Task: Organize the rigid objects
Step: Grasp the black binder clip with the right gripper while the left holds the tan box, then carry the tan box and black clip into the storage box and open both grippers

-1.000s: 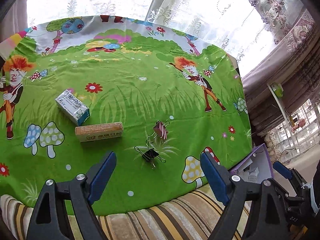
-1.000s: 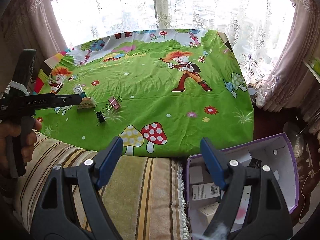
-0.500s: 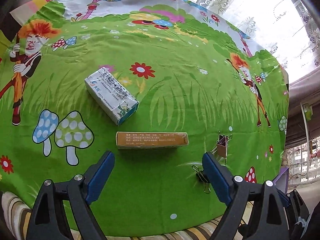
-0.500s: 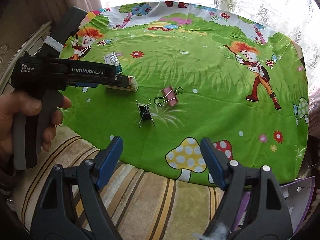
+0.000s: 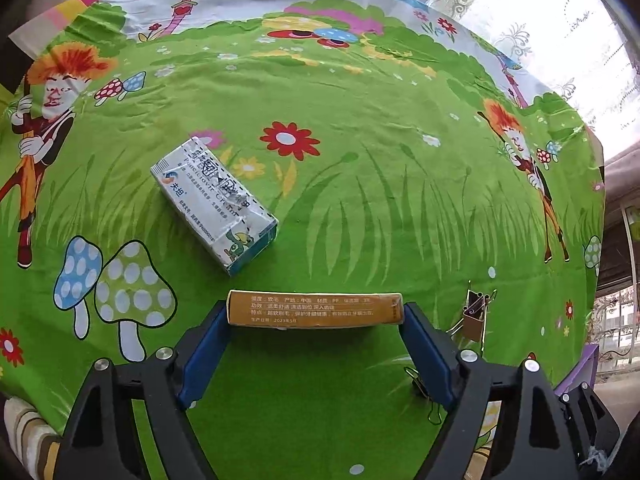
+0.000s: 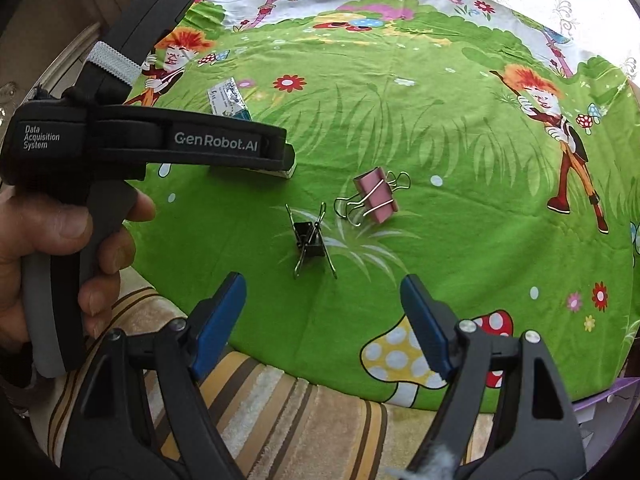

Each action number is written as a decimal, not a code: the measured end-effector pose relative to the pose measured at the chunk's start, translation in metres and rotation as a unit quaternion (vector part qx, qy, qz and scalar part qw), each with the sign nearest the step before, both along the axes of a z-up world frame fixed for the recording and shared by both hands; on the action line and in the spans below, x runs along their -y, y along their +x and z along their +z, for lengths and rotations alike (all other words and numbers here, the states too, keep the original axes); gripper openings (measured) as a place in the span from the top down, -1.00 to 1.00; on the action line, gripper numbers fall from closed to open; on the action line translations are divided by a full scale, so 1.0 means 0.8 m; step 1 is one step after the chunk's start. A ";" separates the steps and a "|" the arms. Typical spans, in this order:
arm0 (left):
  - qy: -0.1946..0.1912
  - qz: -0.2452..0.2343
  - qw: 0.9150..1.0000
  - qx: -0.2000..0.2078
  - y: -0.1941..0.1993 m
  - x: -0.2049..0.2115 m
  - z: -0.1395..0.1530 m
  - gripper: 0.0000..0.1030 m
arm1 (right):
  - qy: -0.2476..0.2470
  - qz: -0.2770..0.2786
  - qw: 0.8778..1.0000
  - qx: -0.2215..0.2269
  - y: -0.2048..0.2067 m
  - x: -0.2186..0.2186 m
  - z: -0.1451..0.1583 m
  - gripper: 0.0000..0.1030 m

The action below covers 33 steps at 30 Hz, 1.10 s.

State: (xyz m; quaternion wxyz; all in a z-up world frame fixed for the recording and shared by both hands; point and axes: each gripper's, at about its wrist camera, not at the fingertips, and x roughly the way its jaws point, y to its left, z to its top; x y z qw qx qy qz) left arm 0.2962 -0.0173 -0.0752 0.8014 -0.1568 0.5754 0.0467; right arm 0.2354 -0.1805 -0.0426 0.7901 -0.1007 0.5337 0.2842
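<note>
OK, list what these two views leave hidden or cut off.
- Orange box: right wrist view, almost all behind the left gripper's body.
- Black binder clip: left wrist view, mostly behind a blue finger.
- Purple box: both views, cut off by the edge; contents unseen.
- Whether the pads press the orange box: unclear.

matt cardboard box (image 5: pixel 314 310), printed cloth (image 5: pixel 380 184), wire-handled clips (image 6: pixel 374 196)
</note>
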 end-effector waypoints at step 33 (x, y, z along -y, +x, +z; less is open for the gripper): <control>-0.048 0.026 0.995 0.084 -0.084 -0.018 0.030 -0.63 | -0.025 0.022 0.999 0.031 -0.004 -0.037 -0.013 0.54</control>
